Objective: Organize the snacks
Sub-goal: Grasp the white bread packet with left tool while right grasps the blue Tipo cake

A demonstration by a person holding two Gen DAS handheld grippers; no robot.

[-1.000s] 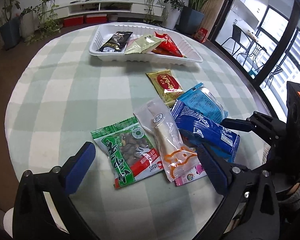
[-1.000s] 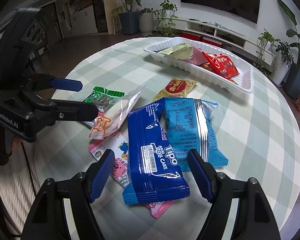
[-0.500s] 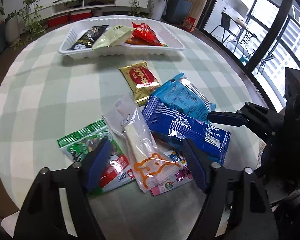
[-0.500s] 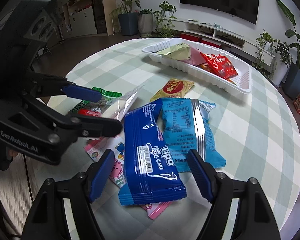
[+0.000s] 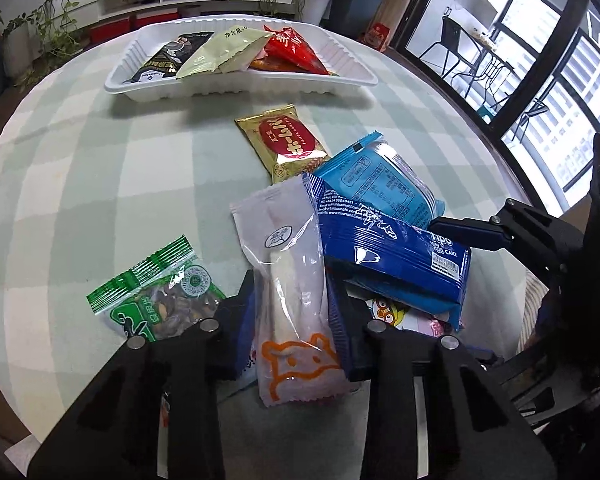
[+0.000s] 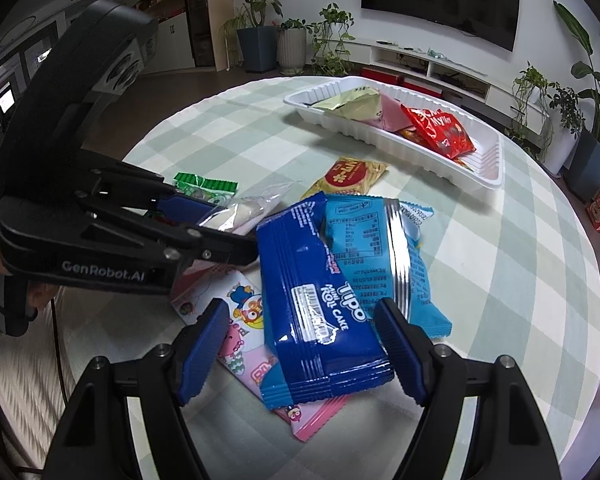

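My left gripper [image 5: 292,320] had just closed its fingers on the clear orange-printed snack pouch [image 5: 290,280] between them, ready for the white plastic tray [image 5: 236,88]; my right gripper [image 6: 300,344] stayed open astride the dark-blue cake packet [image 6: 320,312].

Wide bare surface [image 5: 100,152] lies open left of the snack pile, right up to the white tray [image 5: 236,88]. Ahead, the gold packet [image 5: 286,144] and two overlapping blue packs [image 5: 384,216] crowd the direct line; the tray's right end [image 6: 488,160] has bare room.
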